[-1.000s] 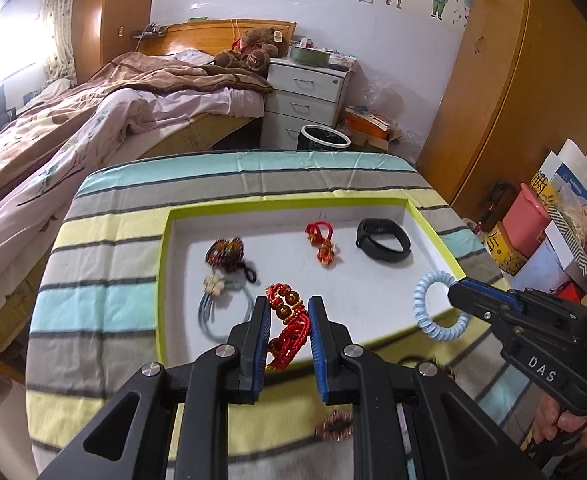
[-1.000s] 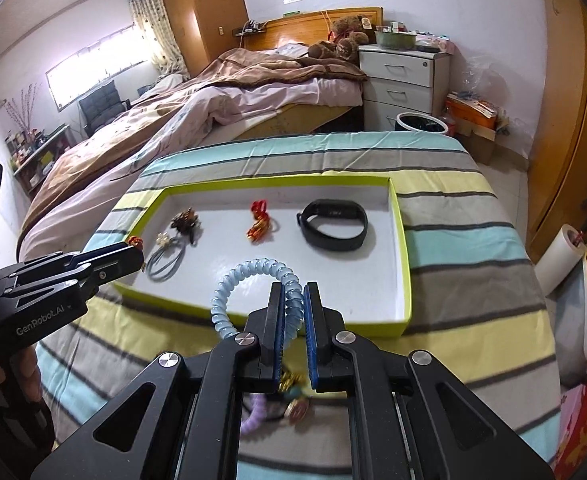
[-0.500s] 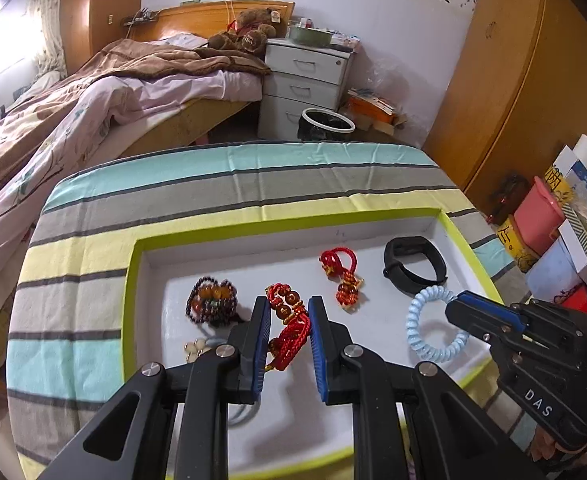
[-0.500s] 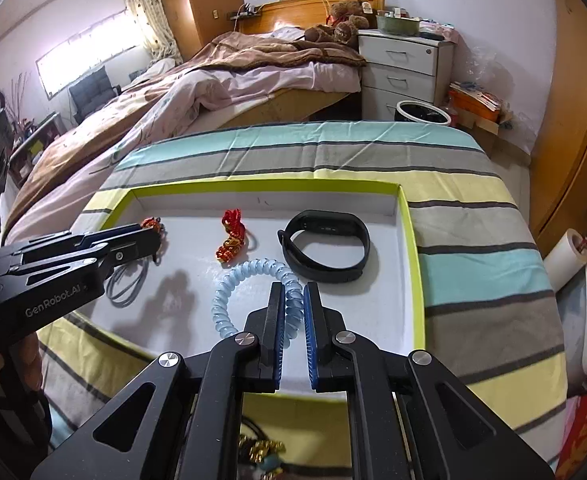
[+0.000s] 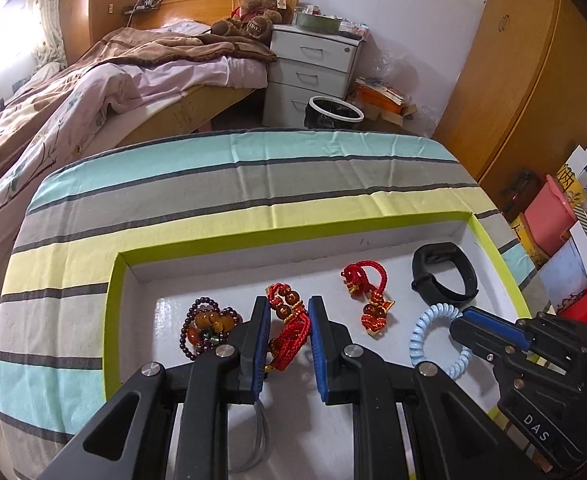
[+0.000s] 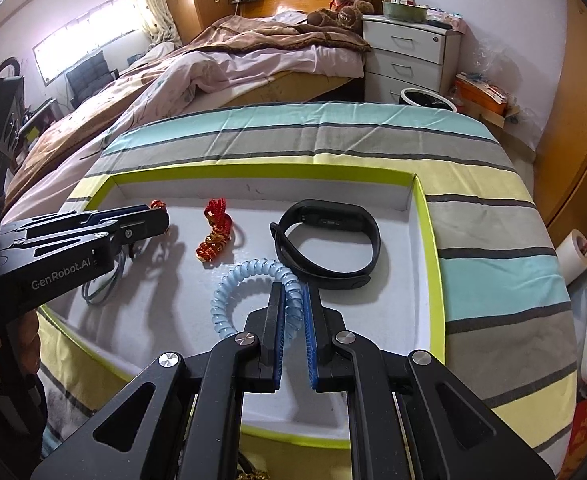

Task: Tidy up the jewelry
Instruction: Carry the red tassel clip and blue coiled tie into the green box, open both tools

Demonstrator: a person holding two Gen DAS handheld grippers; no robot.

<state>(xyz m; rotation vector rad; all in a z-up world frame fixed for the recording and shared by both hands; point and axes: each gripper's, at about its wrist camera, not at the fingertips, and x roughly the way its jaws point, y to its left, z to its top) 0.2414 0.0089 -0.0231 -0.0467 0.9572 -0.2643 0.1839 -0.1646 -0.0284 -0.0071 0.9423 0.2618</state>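
Since a second ago you have carried both pieces in from over the near rim, so each now hangs low above the white floor of the tray [image 5: 377, 248].

Working left to right in the left wrist view: at nine o'clock in the tray the dark bead bracelet [image 5: 207, 326] lies flat, with a grey hair tie [image 5: 253, 440] trailing toward six. Just right of it, your left gripper [image 5: 289, 330] is clamped narrowly on the red beaded bracelet [image 5: 287, 324], held by its middle so both ends droop clear of the beads beside it. At one o'clock rests the red knotted charm [image 5: 367, 300], and at two o'clock the black wristband [image 5: 443, 276].

At three o'clock your right gripper [image 6: 292, 312] pinches the blue coil hair tie [image 6: 253, 280] by one side, leaving most of the loop free to settle on the floor; its far edge looks almost touching the black wristband.

You seem to be aiming each piece at an open gap, keeping the row spaced so nothing tangles. The coil's gap is the tighter one, I judge.
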